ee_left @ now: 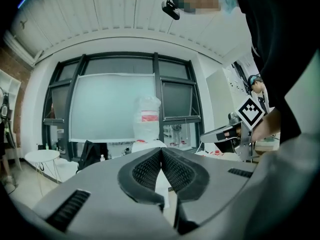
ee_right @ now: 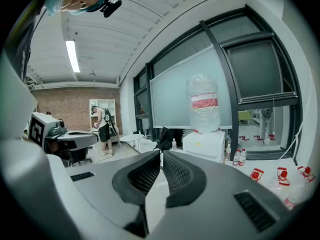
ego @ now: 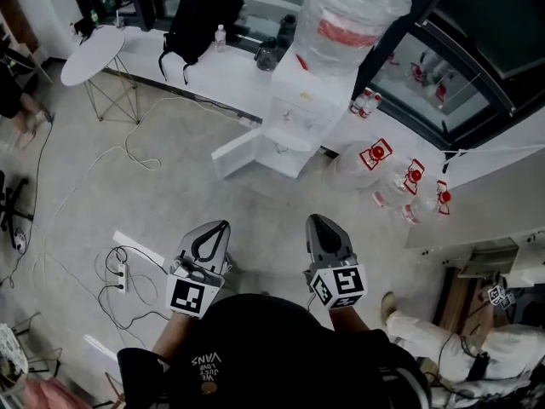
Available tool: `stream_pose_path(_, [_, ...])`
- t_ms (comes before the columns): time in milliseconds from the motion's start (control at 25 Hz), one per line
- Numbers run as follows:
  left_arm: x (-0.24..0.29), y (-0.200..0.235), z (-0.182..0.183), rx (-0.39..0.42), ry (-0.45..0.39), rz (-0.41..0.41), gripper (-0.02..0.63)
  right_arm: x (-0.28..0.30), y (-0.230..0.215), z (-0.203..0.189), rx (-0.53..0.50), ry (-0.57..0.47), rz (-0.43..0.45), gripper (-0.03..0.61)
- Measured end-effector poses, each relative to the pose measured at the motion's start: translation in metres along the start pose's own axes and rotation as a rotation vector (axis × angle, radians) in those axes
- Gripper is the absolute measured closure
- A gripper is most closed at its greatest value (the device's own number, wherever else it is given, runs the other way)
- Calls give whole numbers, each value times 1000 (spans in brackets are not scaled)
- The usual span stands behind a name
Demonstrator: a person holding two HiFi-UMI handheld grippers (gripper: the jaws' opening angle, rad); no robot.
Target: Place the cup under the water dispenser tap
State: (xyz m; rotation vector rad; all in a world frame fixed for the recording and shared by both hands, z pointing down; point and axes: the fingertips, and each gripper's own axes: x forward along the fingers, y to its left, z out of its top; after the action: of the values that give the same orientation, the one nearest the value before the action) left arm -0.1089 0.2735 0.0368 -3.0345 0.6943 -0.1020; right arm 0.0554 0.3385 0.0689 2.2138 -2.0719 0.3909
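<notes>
Two grippers in our hands, left gripper [ego: 220, 227] and right gripper [ego: 317, 221], both pinched shut on nothing, face one water dispenser [ego: 298, 113] against the window ledge [ego: 243, 68], its lower door [ego: 243, 153] swung open. Three red-labelled jugs [ego: 375, 153] lie to its right; one black backpack [ego: 200, 20] and one round table [ego: 94, 54] sit to its left. The cup we cannot make out.

Head view downward, gripper views seemingly facing dispenser [ego: 298, 113]
</notes>
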Motion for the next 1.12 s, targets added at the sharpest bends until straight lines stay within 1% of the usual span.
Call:
stream_pose_path(200, [33,52,-1,12,6,-89,595,48,3,10,10,7,-70,534])
stream_pose_path(320, [46,78,-2,4,-1,-139,595,71,7,14,22,19,-120,532])
stream_pose_path(520, [65,115,-10,-6,3,-169,595,109,8,17,35,28,-153,532])
stream_pose_path(640, [74,129,-16,12,8,-164,595,128,5,17,30,37,-149,534])
stream_pose_path(800, [90,142,-25,45,16,-137,595,154,-9,19,-14,43,-125,532])
stream_pose_path(880, [101,149,-29,36,19,-103,595,168,-18,20,-34,51,-93,534])
stream_pose_path(1000, [122,157,-32,52,23,-47,595,188,-35,22,-37,45,-28,532])
stream_pose_path(1080, [139,159,-34,46,29,-7,595,202,-49,22,-44,54,6,534])
stream_pose_path(1120, [149,159,-36,63,37,0,595,210,-57,22,-55,64,20,532])
